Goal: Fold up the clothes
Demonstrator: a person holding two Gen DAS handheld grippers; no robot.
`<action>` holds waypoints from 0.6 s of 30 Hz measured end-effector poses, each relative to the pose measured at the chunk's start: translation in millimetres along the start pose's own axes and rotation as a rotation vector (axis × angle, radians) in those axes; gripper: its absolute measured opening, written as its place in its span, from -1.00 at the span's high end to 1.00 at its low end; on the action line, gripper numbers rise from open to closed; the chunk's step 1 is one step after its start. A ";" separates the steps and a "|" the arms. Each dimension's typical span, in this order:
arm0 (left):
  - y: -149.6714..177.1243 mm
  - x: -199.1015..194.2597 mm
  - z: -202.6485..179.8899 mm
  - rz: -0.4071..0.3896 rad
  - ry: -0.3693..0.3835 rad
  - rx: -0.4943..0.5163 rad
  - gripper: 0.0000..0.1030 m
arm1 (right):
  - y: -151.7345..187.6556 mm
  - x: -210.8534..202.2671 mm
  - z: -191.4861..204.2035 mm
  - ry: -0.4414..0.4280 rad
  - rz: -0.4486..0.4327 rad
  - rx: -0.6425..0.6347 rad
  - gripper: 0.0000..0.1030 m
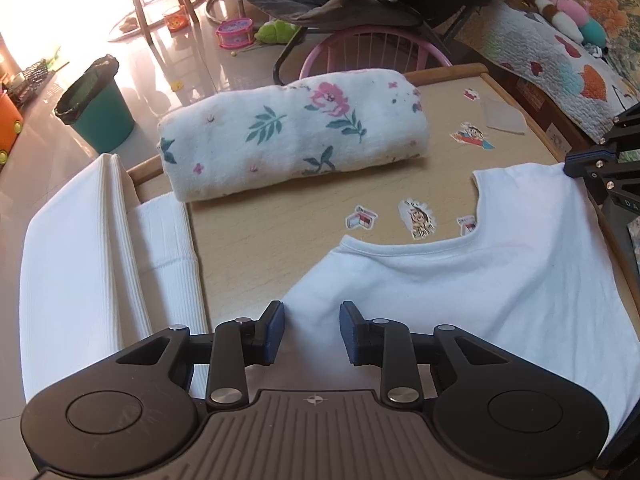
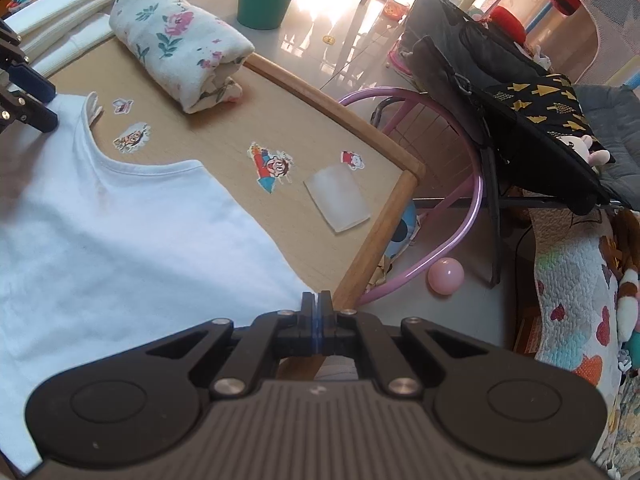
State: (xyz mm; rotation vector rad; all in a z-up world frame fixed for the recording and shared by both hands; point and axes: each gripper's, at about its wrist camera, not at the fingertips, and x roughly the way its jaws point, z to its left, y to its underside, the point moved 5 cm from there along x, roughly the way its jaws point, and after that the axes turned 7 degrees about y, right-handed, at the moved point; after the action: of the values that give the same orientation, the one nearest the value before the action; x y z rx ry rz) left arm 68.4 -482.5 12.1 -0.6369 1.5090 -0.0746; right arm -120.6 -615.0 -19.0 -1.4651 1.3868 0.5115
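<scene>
A white T-shirt lies flat on the wooden table, neckline toward the far side. It also shows in the right wrist view. My left gripper is open, its jaws on either side of the shirt's left shoulder edge, low over the table. My right gripper is shut on the shirt's right edge near the table's side rim. The right gripper also shows at the right edge of the left wrist view. The left gripper shows at the left edge of the right wrist view.
A folded floral cloth lies at the table's far side. Folded white ribbed garments lie at the left edge. Stickers and a grey card are on the table. A green bin, a pink chair and toys stand on the floor around the table.
</scene>
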 end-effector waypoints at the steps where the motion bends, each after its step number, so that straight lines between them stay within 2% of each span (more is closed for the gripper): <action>1: -1.8 0.8 1.3 -0.004 -0.006 -0.007 0.39 | -0.8 0.7 -0.9 0.003 -0.003 0.006 0.99; 18: -32.2 12.7 14.8 -0.045 -0.076 -0.040 0.39 | -9.8 14.9 -17.7 0.044 -0.024 0.143 0.94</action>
State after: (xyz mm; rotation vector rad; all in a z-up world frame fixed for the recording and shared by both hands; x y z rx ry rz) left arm 94.3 -509.8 13.6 -0.6981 1.4259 -0.0539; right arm -113.7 -639.1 -20.8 -1.3828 1.4088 0.3591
